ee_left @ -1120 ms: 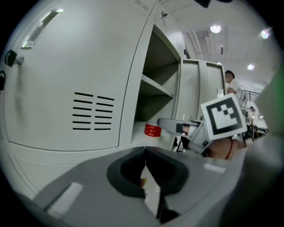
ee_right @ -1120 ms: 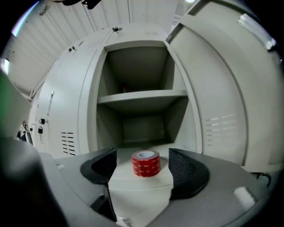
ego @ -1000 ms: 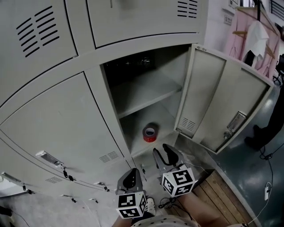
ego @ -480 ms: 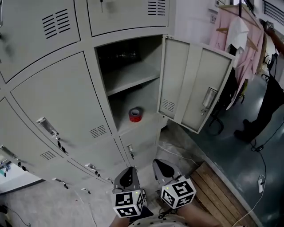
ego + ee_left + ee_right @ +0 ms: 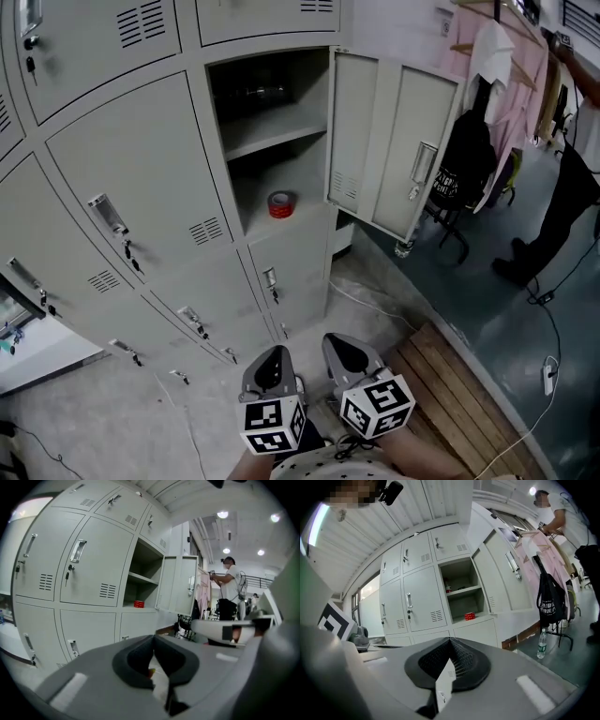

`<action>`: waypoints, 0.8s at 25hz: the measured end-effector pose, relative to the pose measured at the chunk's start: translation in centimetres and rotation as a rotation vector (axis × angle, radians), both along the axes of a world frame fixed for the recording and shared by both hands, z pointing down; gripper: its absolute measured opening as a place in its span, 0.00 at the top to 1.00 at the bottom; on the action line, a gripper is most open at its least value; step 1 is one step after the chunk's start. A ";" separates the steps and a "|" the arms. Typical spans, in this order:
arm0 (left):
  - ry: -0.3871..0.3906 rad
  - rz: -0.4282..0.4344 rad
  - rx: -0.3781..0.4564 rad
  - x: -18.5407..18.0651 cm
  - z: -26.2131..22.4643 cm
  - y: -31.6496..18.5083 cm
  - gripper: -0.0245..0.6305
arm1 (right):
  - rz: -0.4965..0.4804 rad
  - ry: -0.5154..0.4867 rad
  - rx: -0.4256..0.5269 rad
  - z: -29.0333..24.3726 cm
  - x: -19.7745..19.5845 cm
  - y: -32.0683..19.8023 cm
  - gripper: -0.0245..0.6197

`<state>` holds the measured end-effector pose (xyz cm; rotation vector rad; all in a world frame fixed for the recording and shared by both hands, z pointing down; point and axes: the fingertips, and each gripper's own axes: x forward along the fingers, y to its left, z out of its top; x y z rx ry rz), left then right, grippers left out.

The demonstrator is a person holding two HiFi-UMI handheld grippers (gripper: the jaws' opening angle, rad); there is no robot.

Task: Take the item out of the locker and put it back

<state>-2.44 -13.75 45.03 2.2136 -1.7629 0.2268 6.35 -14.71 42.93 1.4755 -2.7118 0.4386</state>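
Observation:
A red roll of tape (image 5: 279, 203) lies on the lower floor of the open locker (image 5: 281, 141), whose door (image 5: 389, 141) swings out to the right. The roll also shows small and far off in the left gripper view (image 5: 138, 603) and the right gripper view (image 5: 469, 616). Both grippers hang low near my body, well back from the locker. My left gripper (image 5: 272, 361) has its pads (image 5: 136, 658) together with nothing between them. My right gripper (image 5: 343, 349) is shut and empty too, its dark pads (image 5: 461, 663) meeting at the tips.
A dim object sits on the locker's upper shelf (image 5: 258, 94). Closed locker doors (image 5: 141, 178) fill the left. A person (image 5: 572, 159) stands at right by hanging pink clothes (image 5: 525, 75) and a black bag on a chair (image 5: 464, 164). Wooden boards (image 5: 459, 394) and cables lie on the floor.
Both grippers and my view have drawn back from the locker, which now looks smaller and farther. The right gripper's jaws, apart a second ago, have come together empty.

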 end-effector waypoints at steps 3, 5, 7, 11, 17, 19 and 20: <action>-0.006 0.001 0.007 0.1 -0.2 0.8 0.95 | -0.002 -0.008 0.003 -0.2 0.0 0.9 0.96; -0.008 0.003 0.007 0.1 -0.2 1.3 0.95 | -0.001 -0.002 0.006 -0.2 0.0 1.4 0.96; -0.007 0.004 0.006 0.0 -0.3 1.7 0.95 | -0.003 0.004 0.006 -0.2 0.0 1.8 0.96; -0.001 0.001 0.008 -0.2 -0.4 2.0 0.95 | -0.012 0.012 0.004 -0.2 -0.3 2.4 0.97; -0.005 0.005 0.010 -0.1 -0.4 2.5 0.95 | -0.025 0.036 -0.002 0.3 -0.6 2.9 0.97; -0.005 0.003 0.011 -0.1 -0.5 2.5 0.95 | -0.031 0.040 -0.001 0.2 -0.8 3.0 0.97; -0.005 0.003 0.011 -0.2 -0.6 2.5 0.95 | -0.034 0.041 -0.001 0.2 -0.8 3.0 0.97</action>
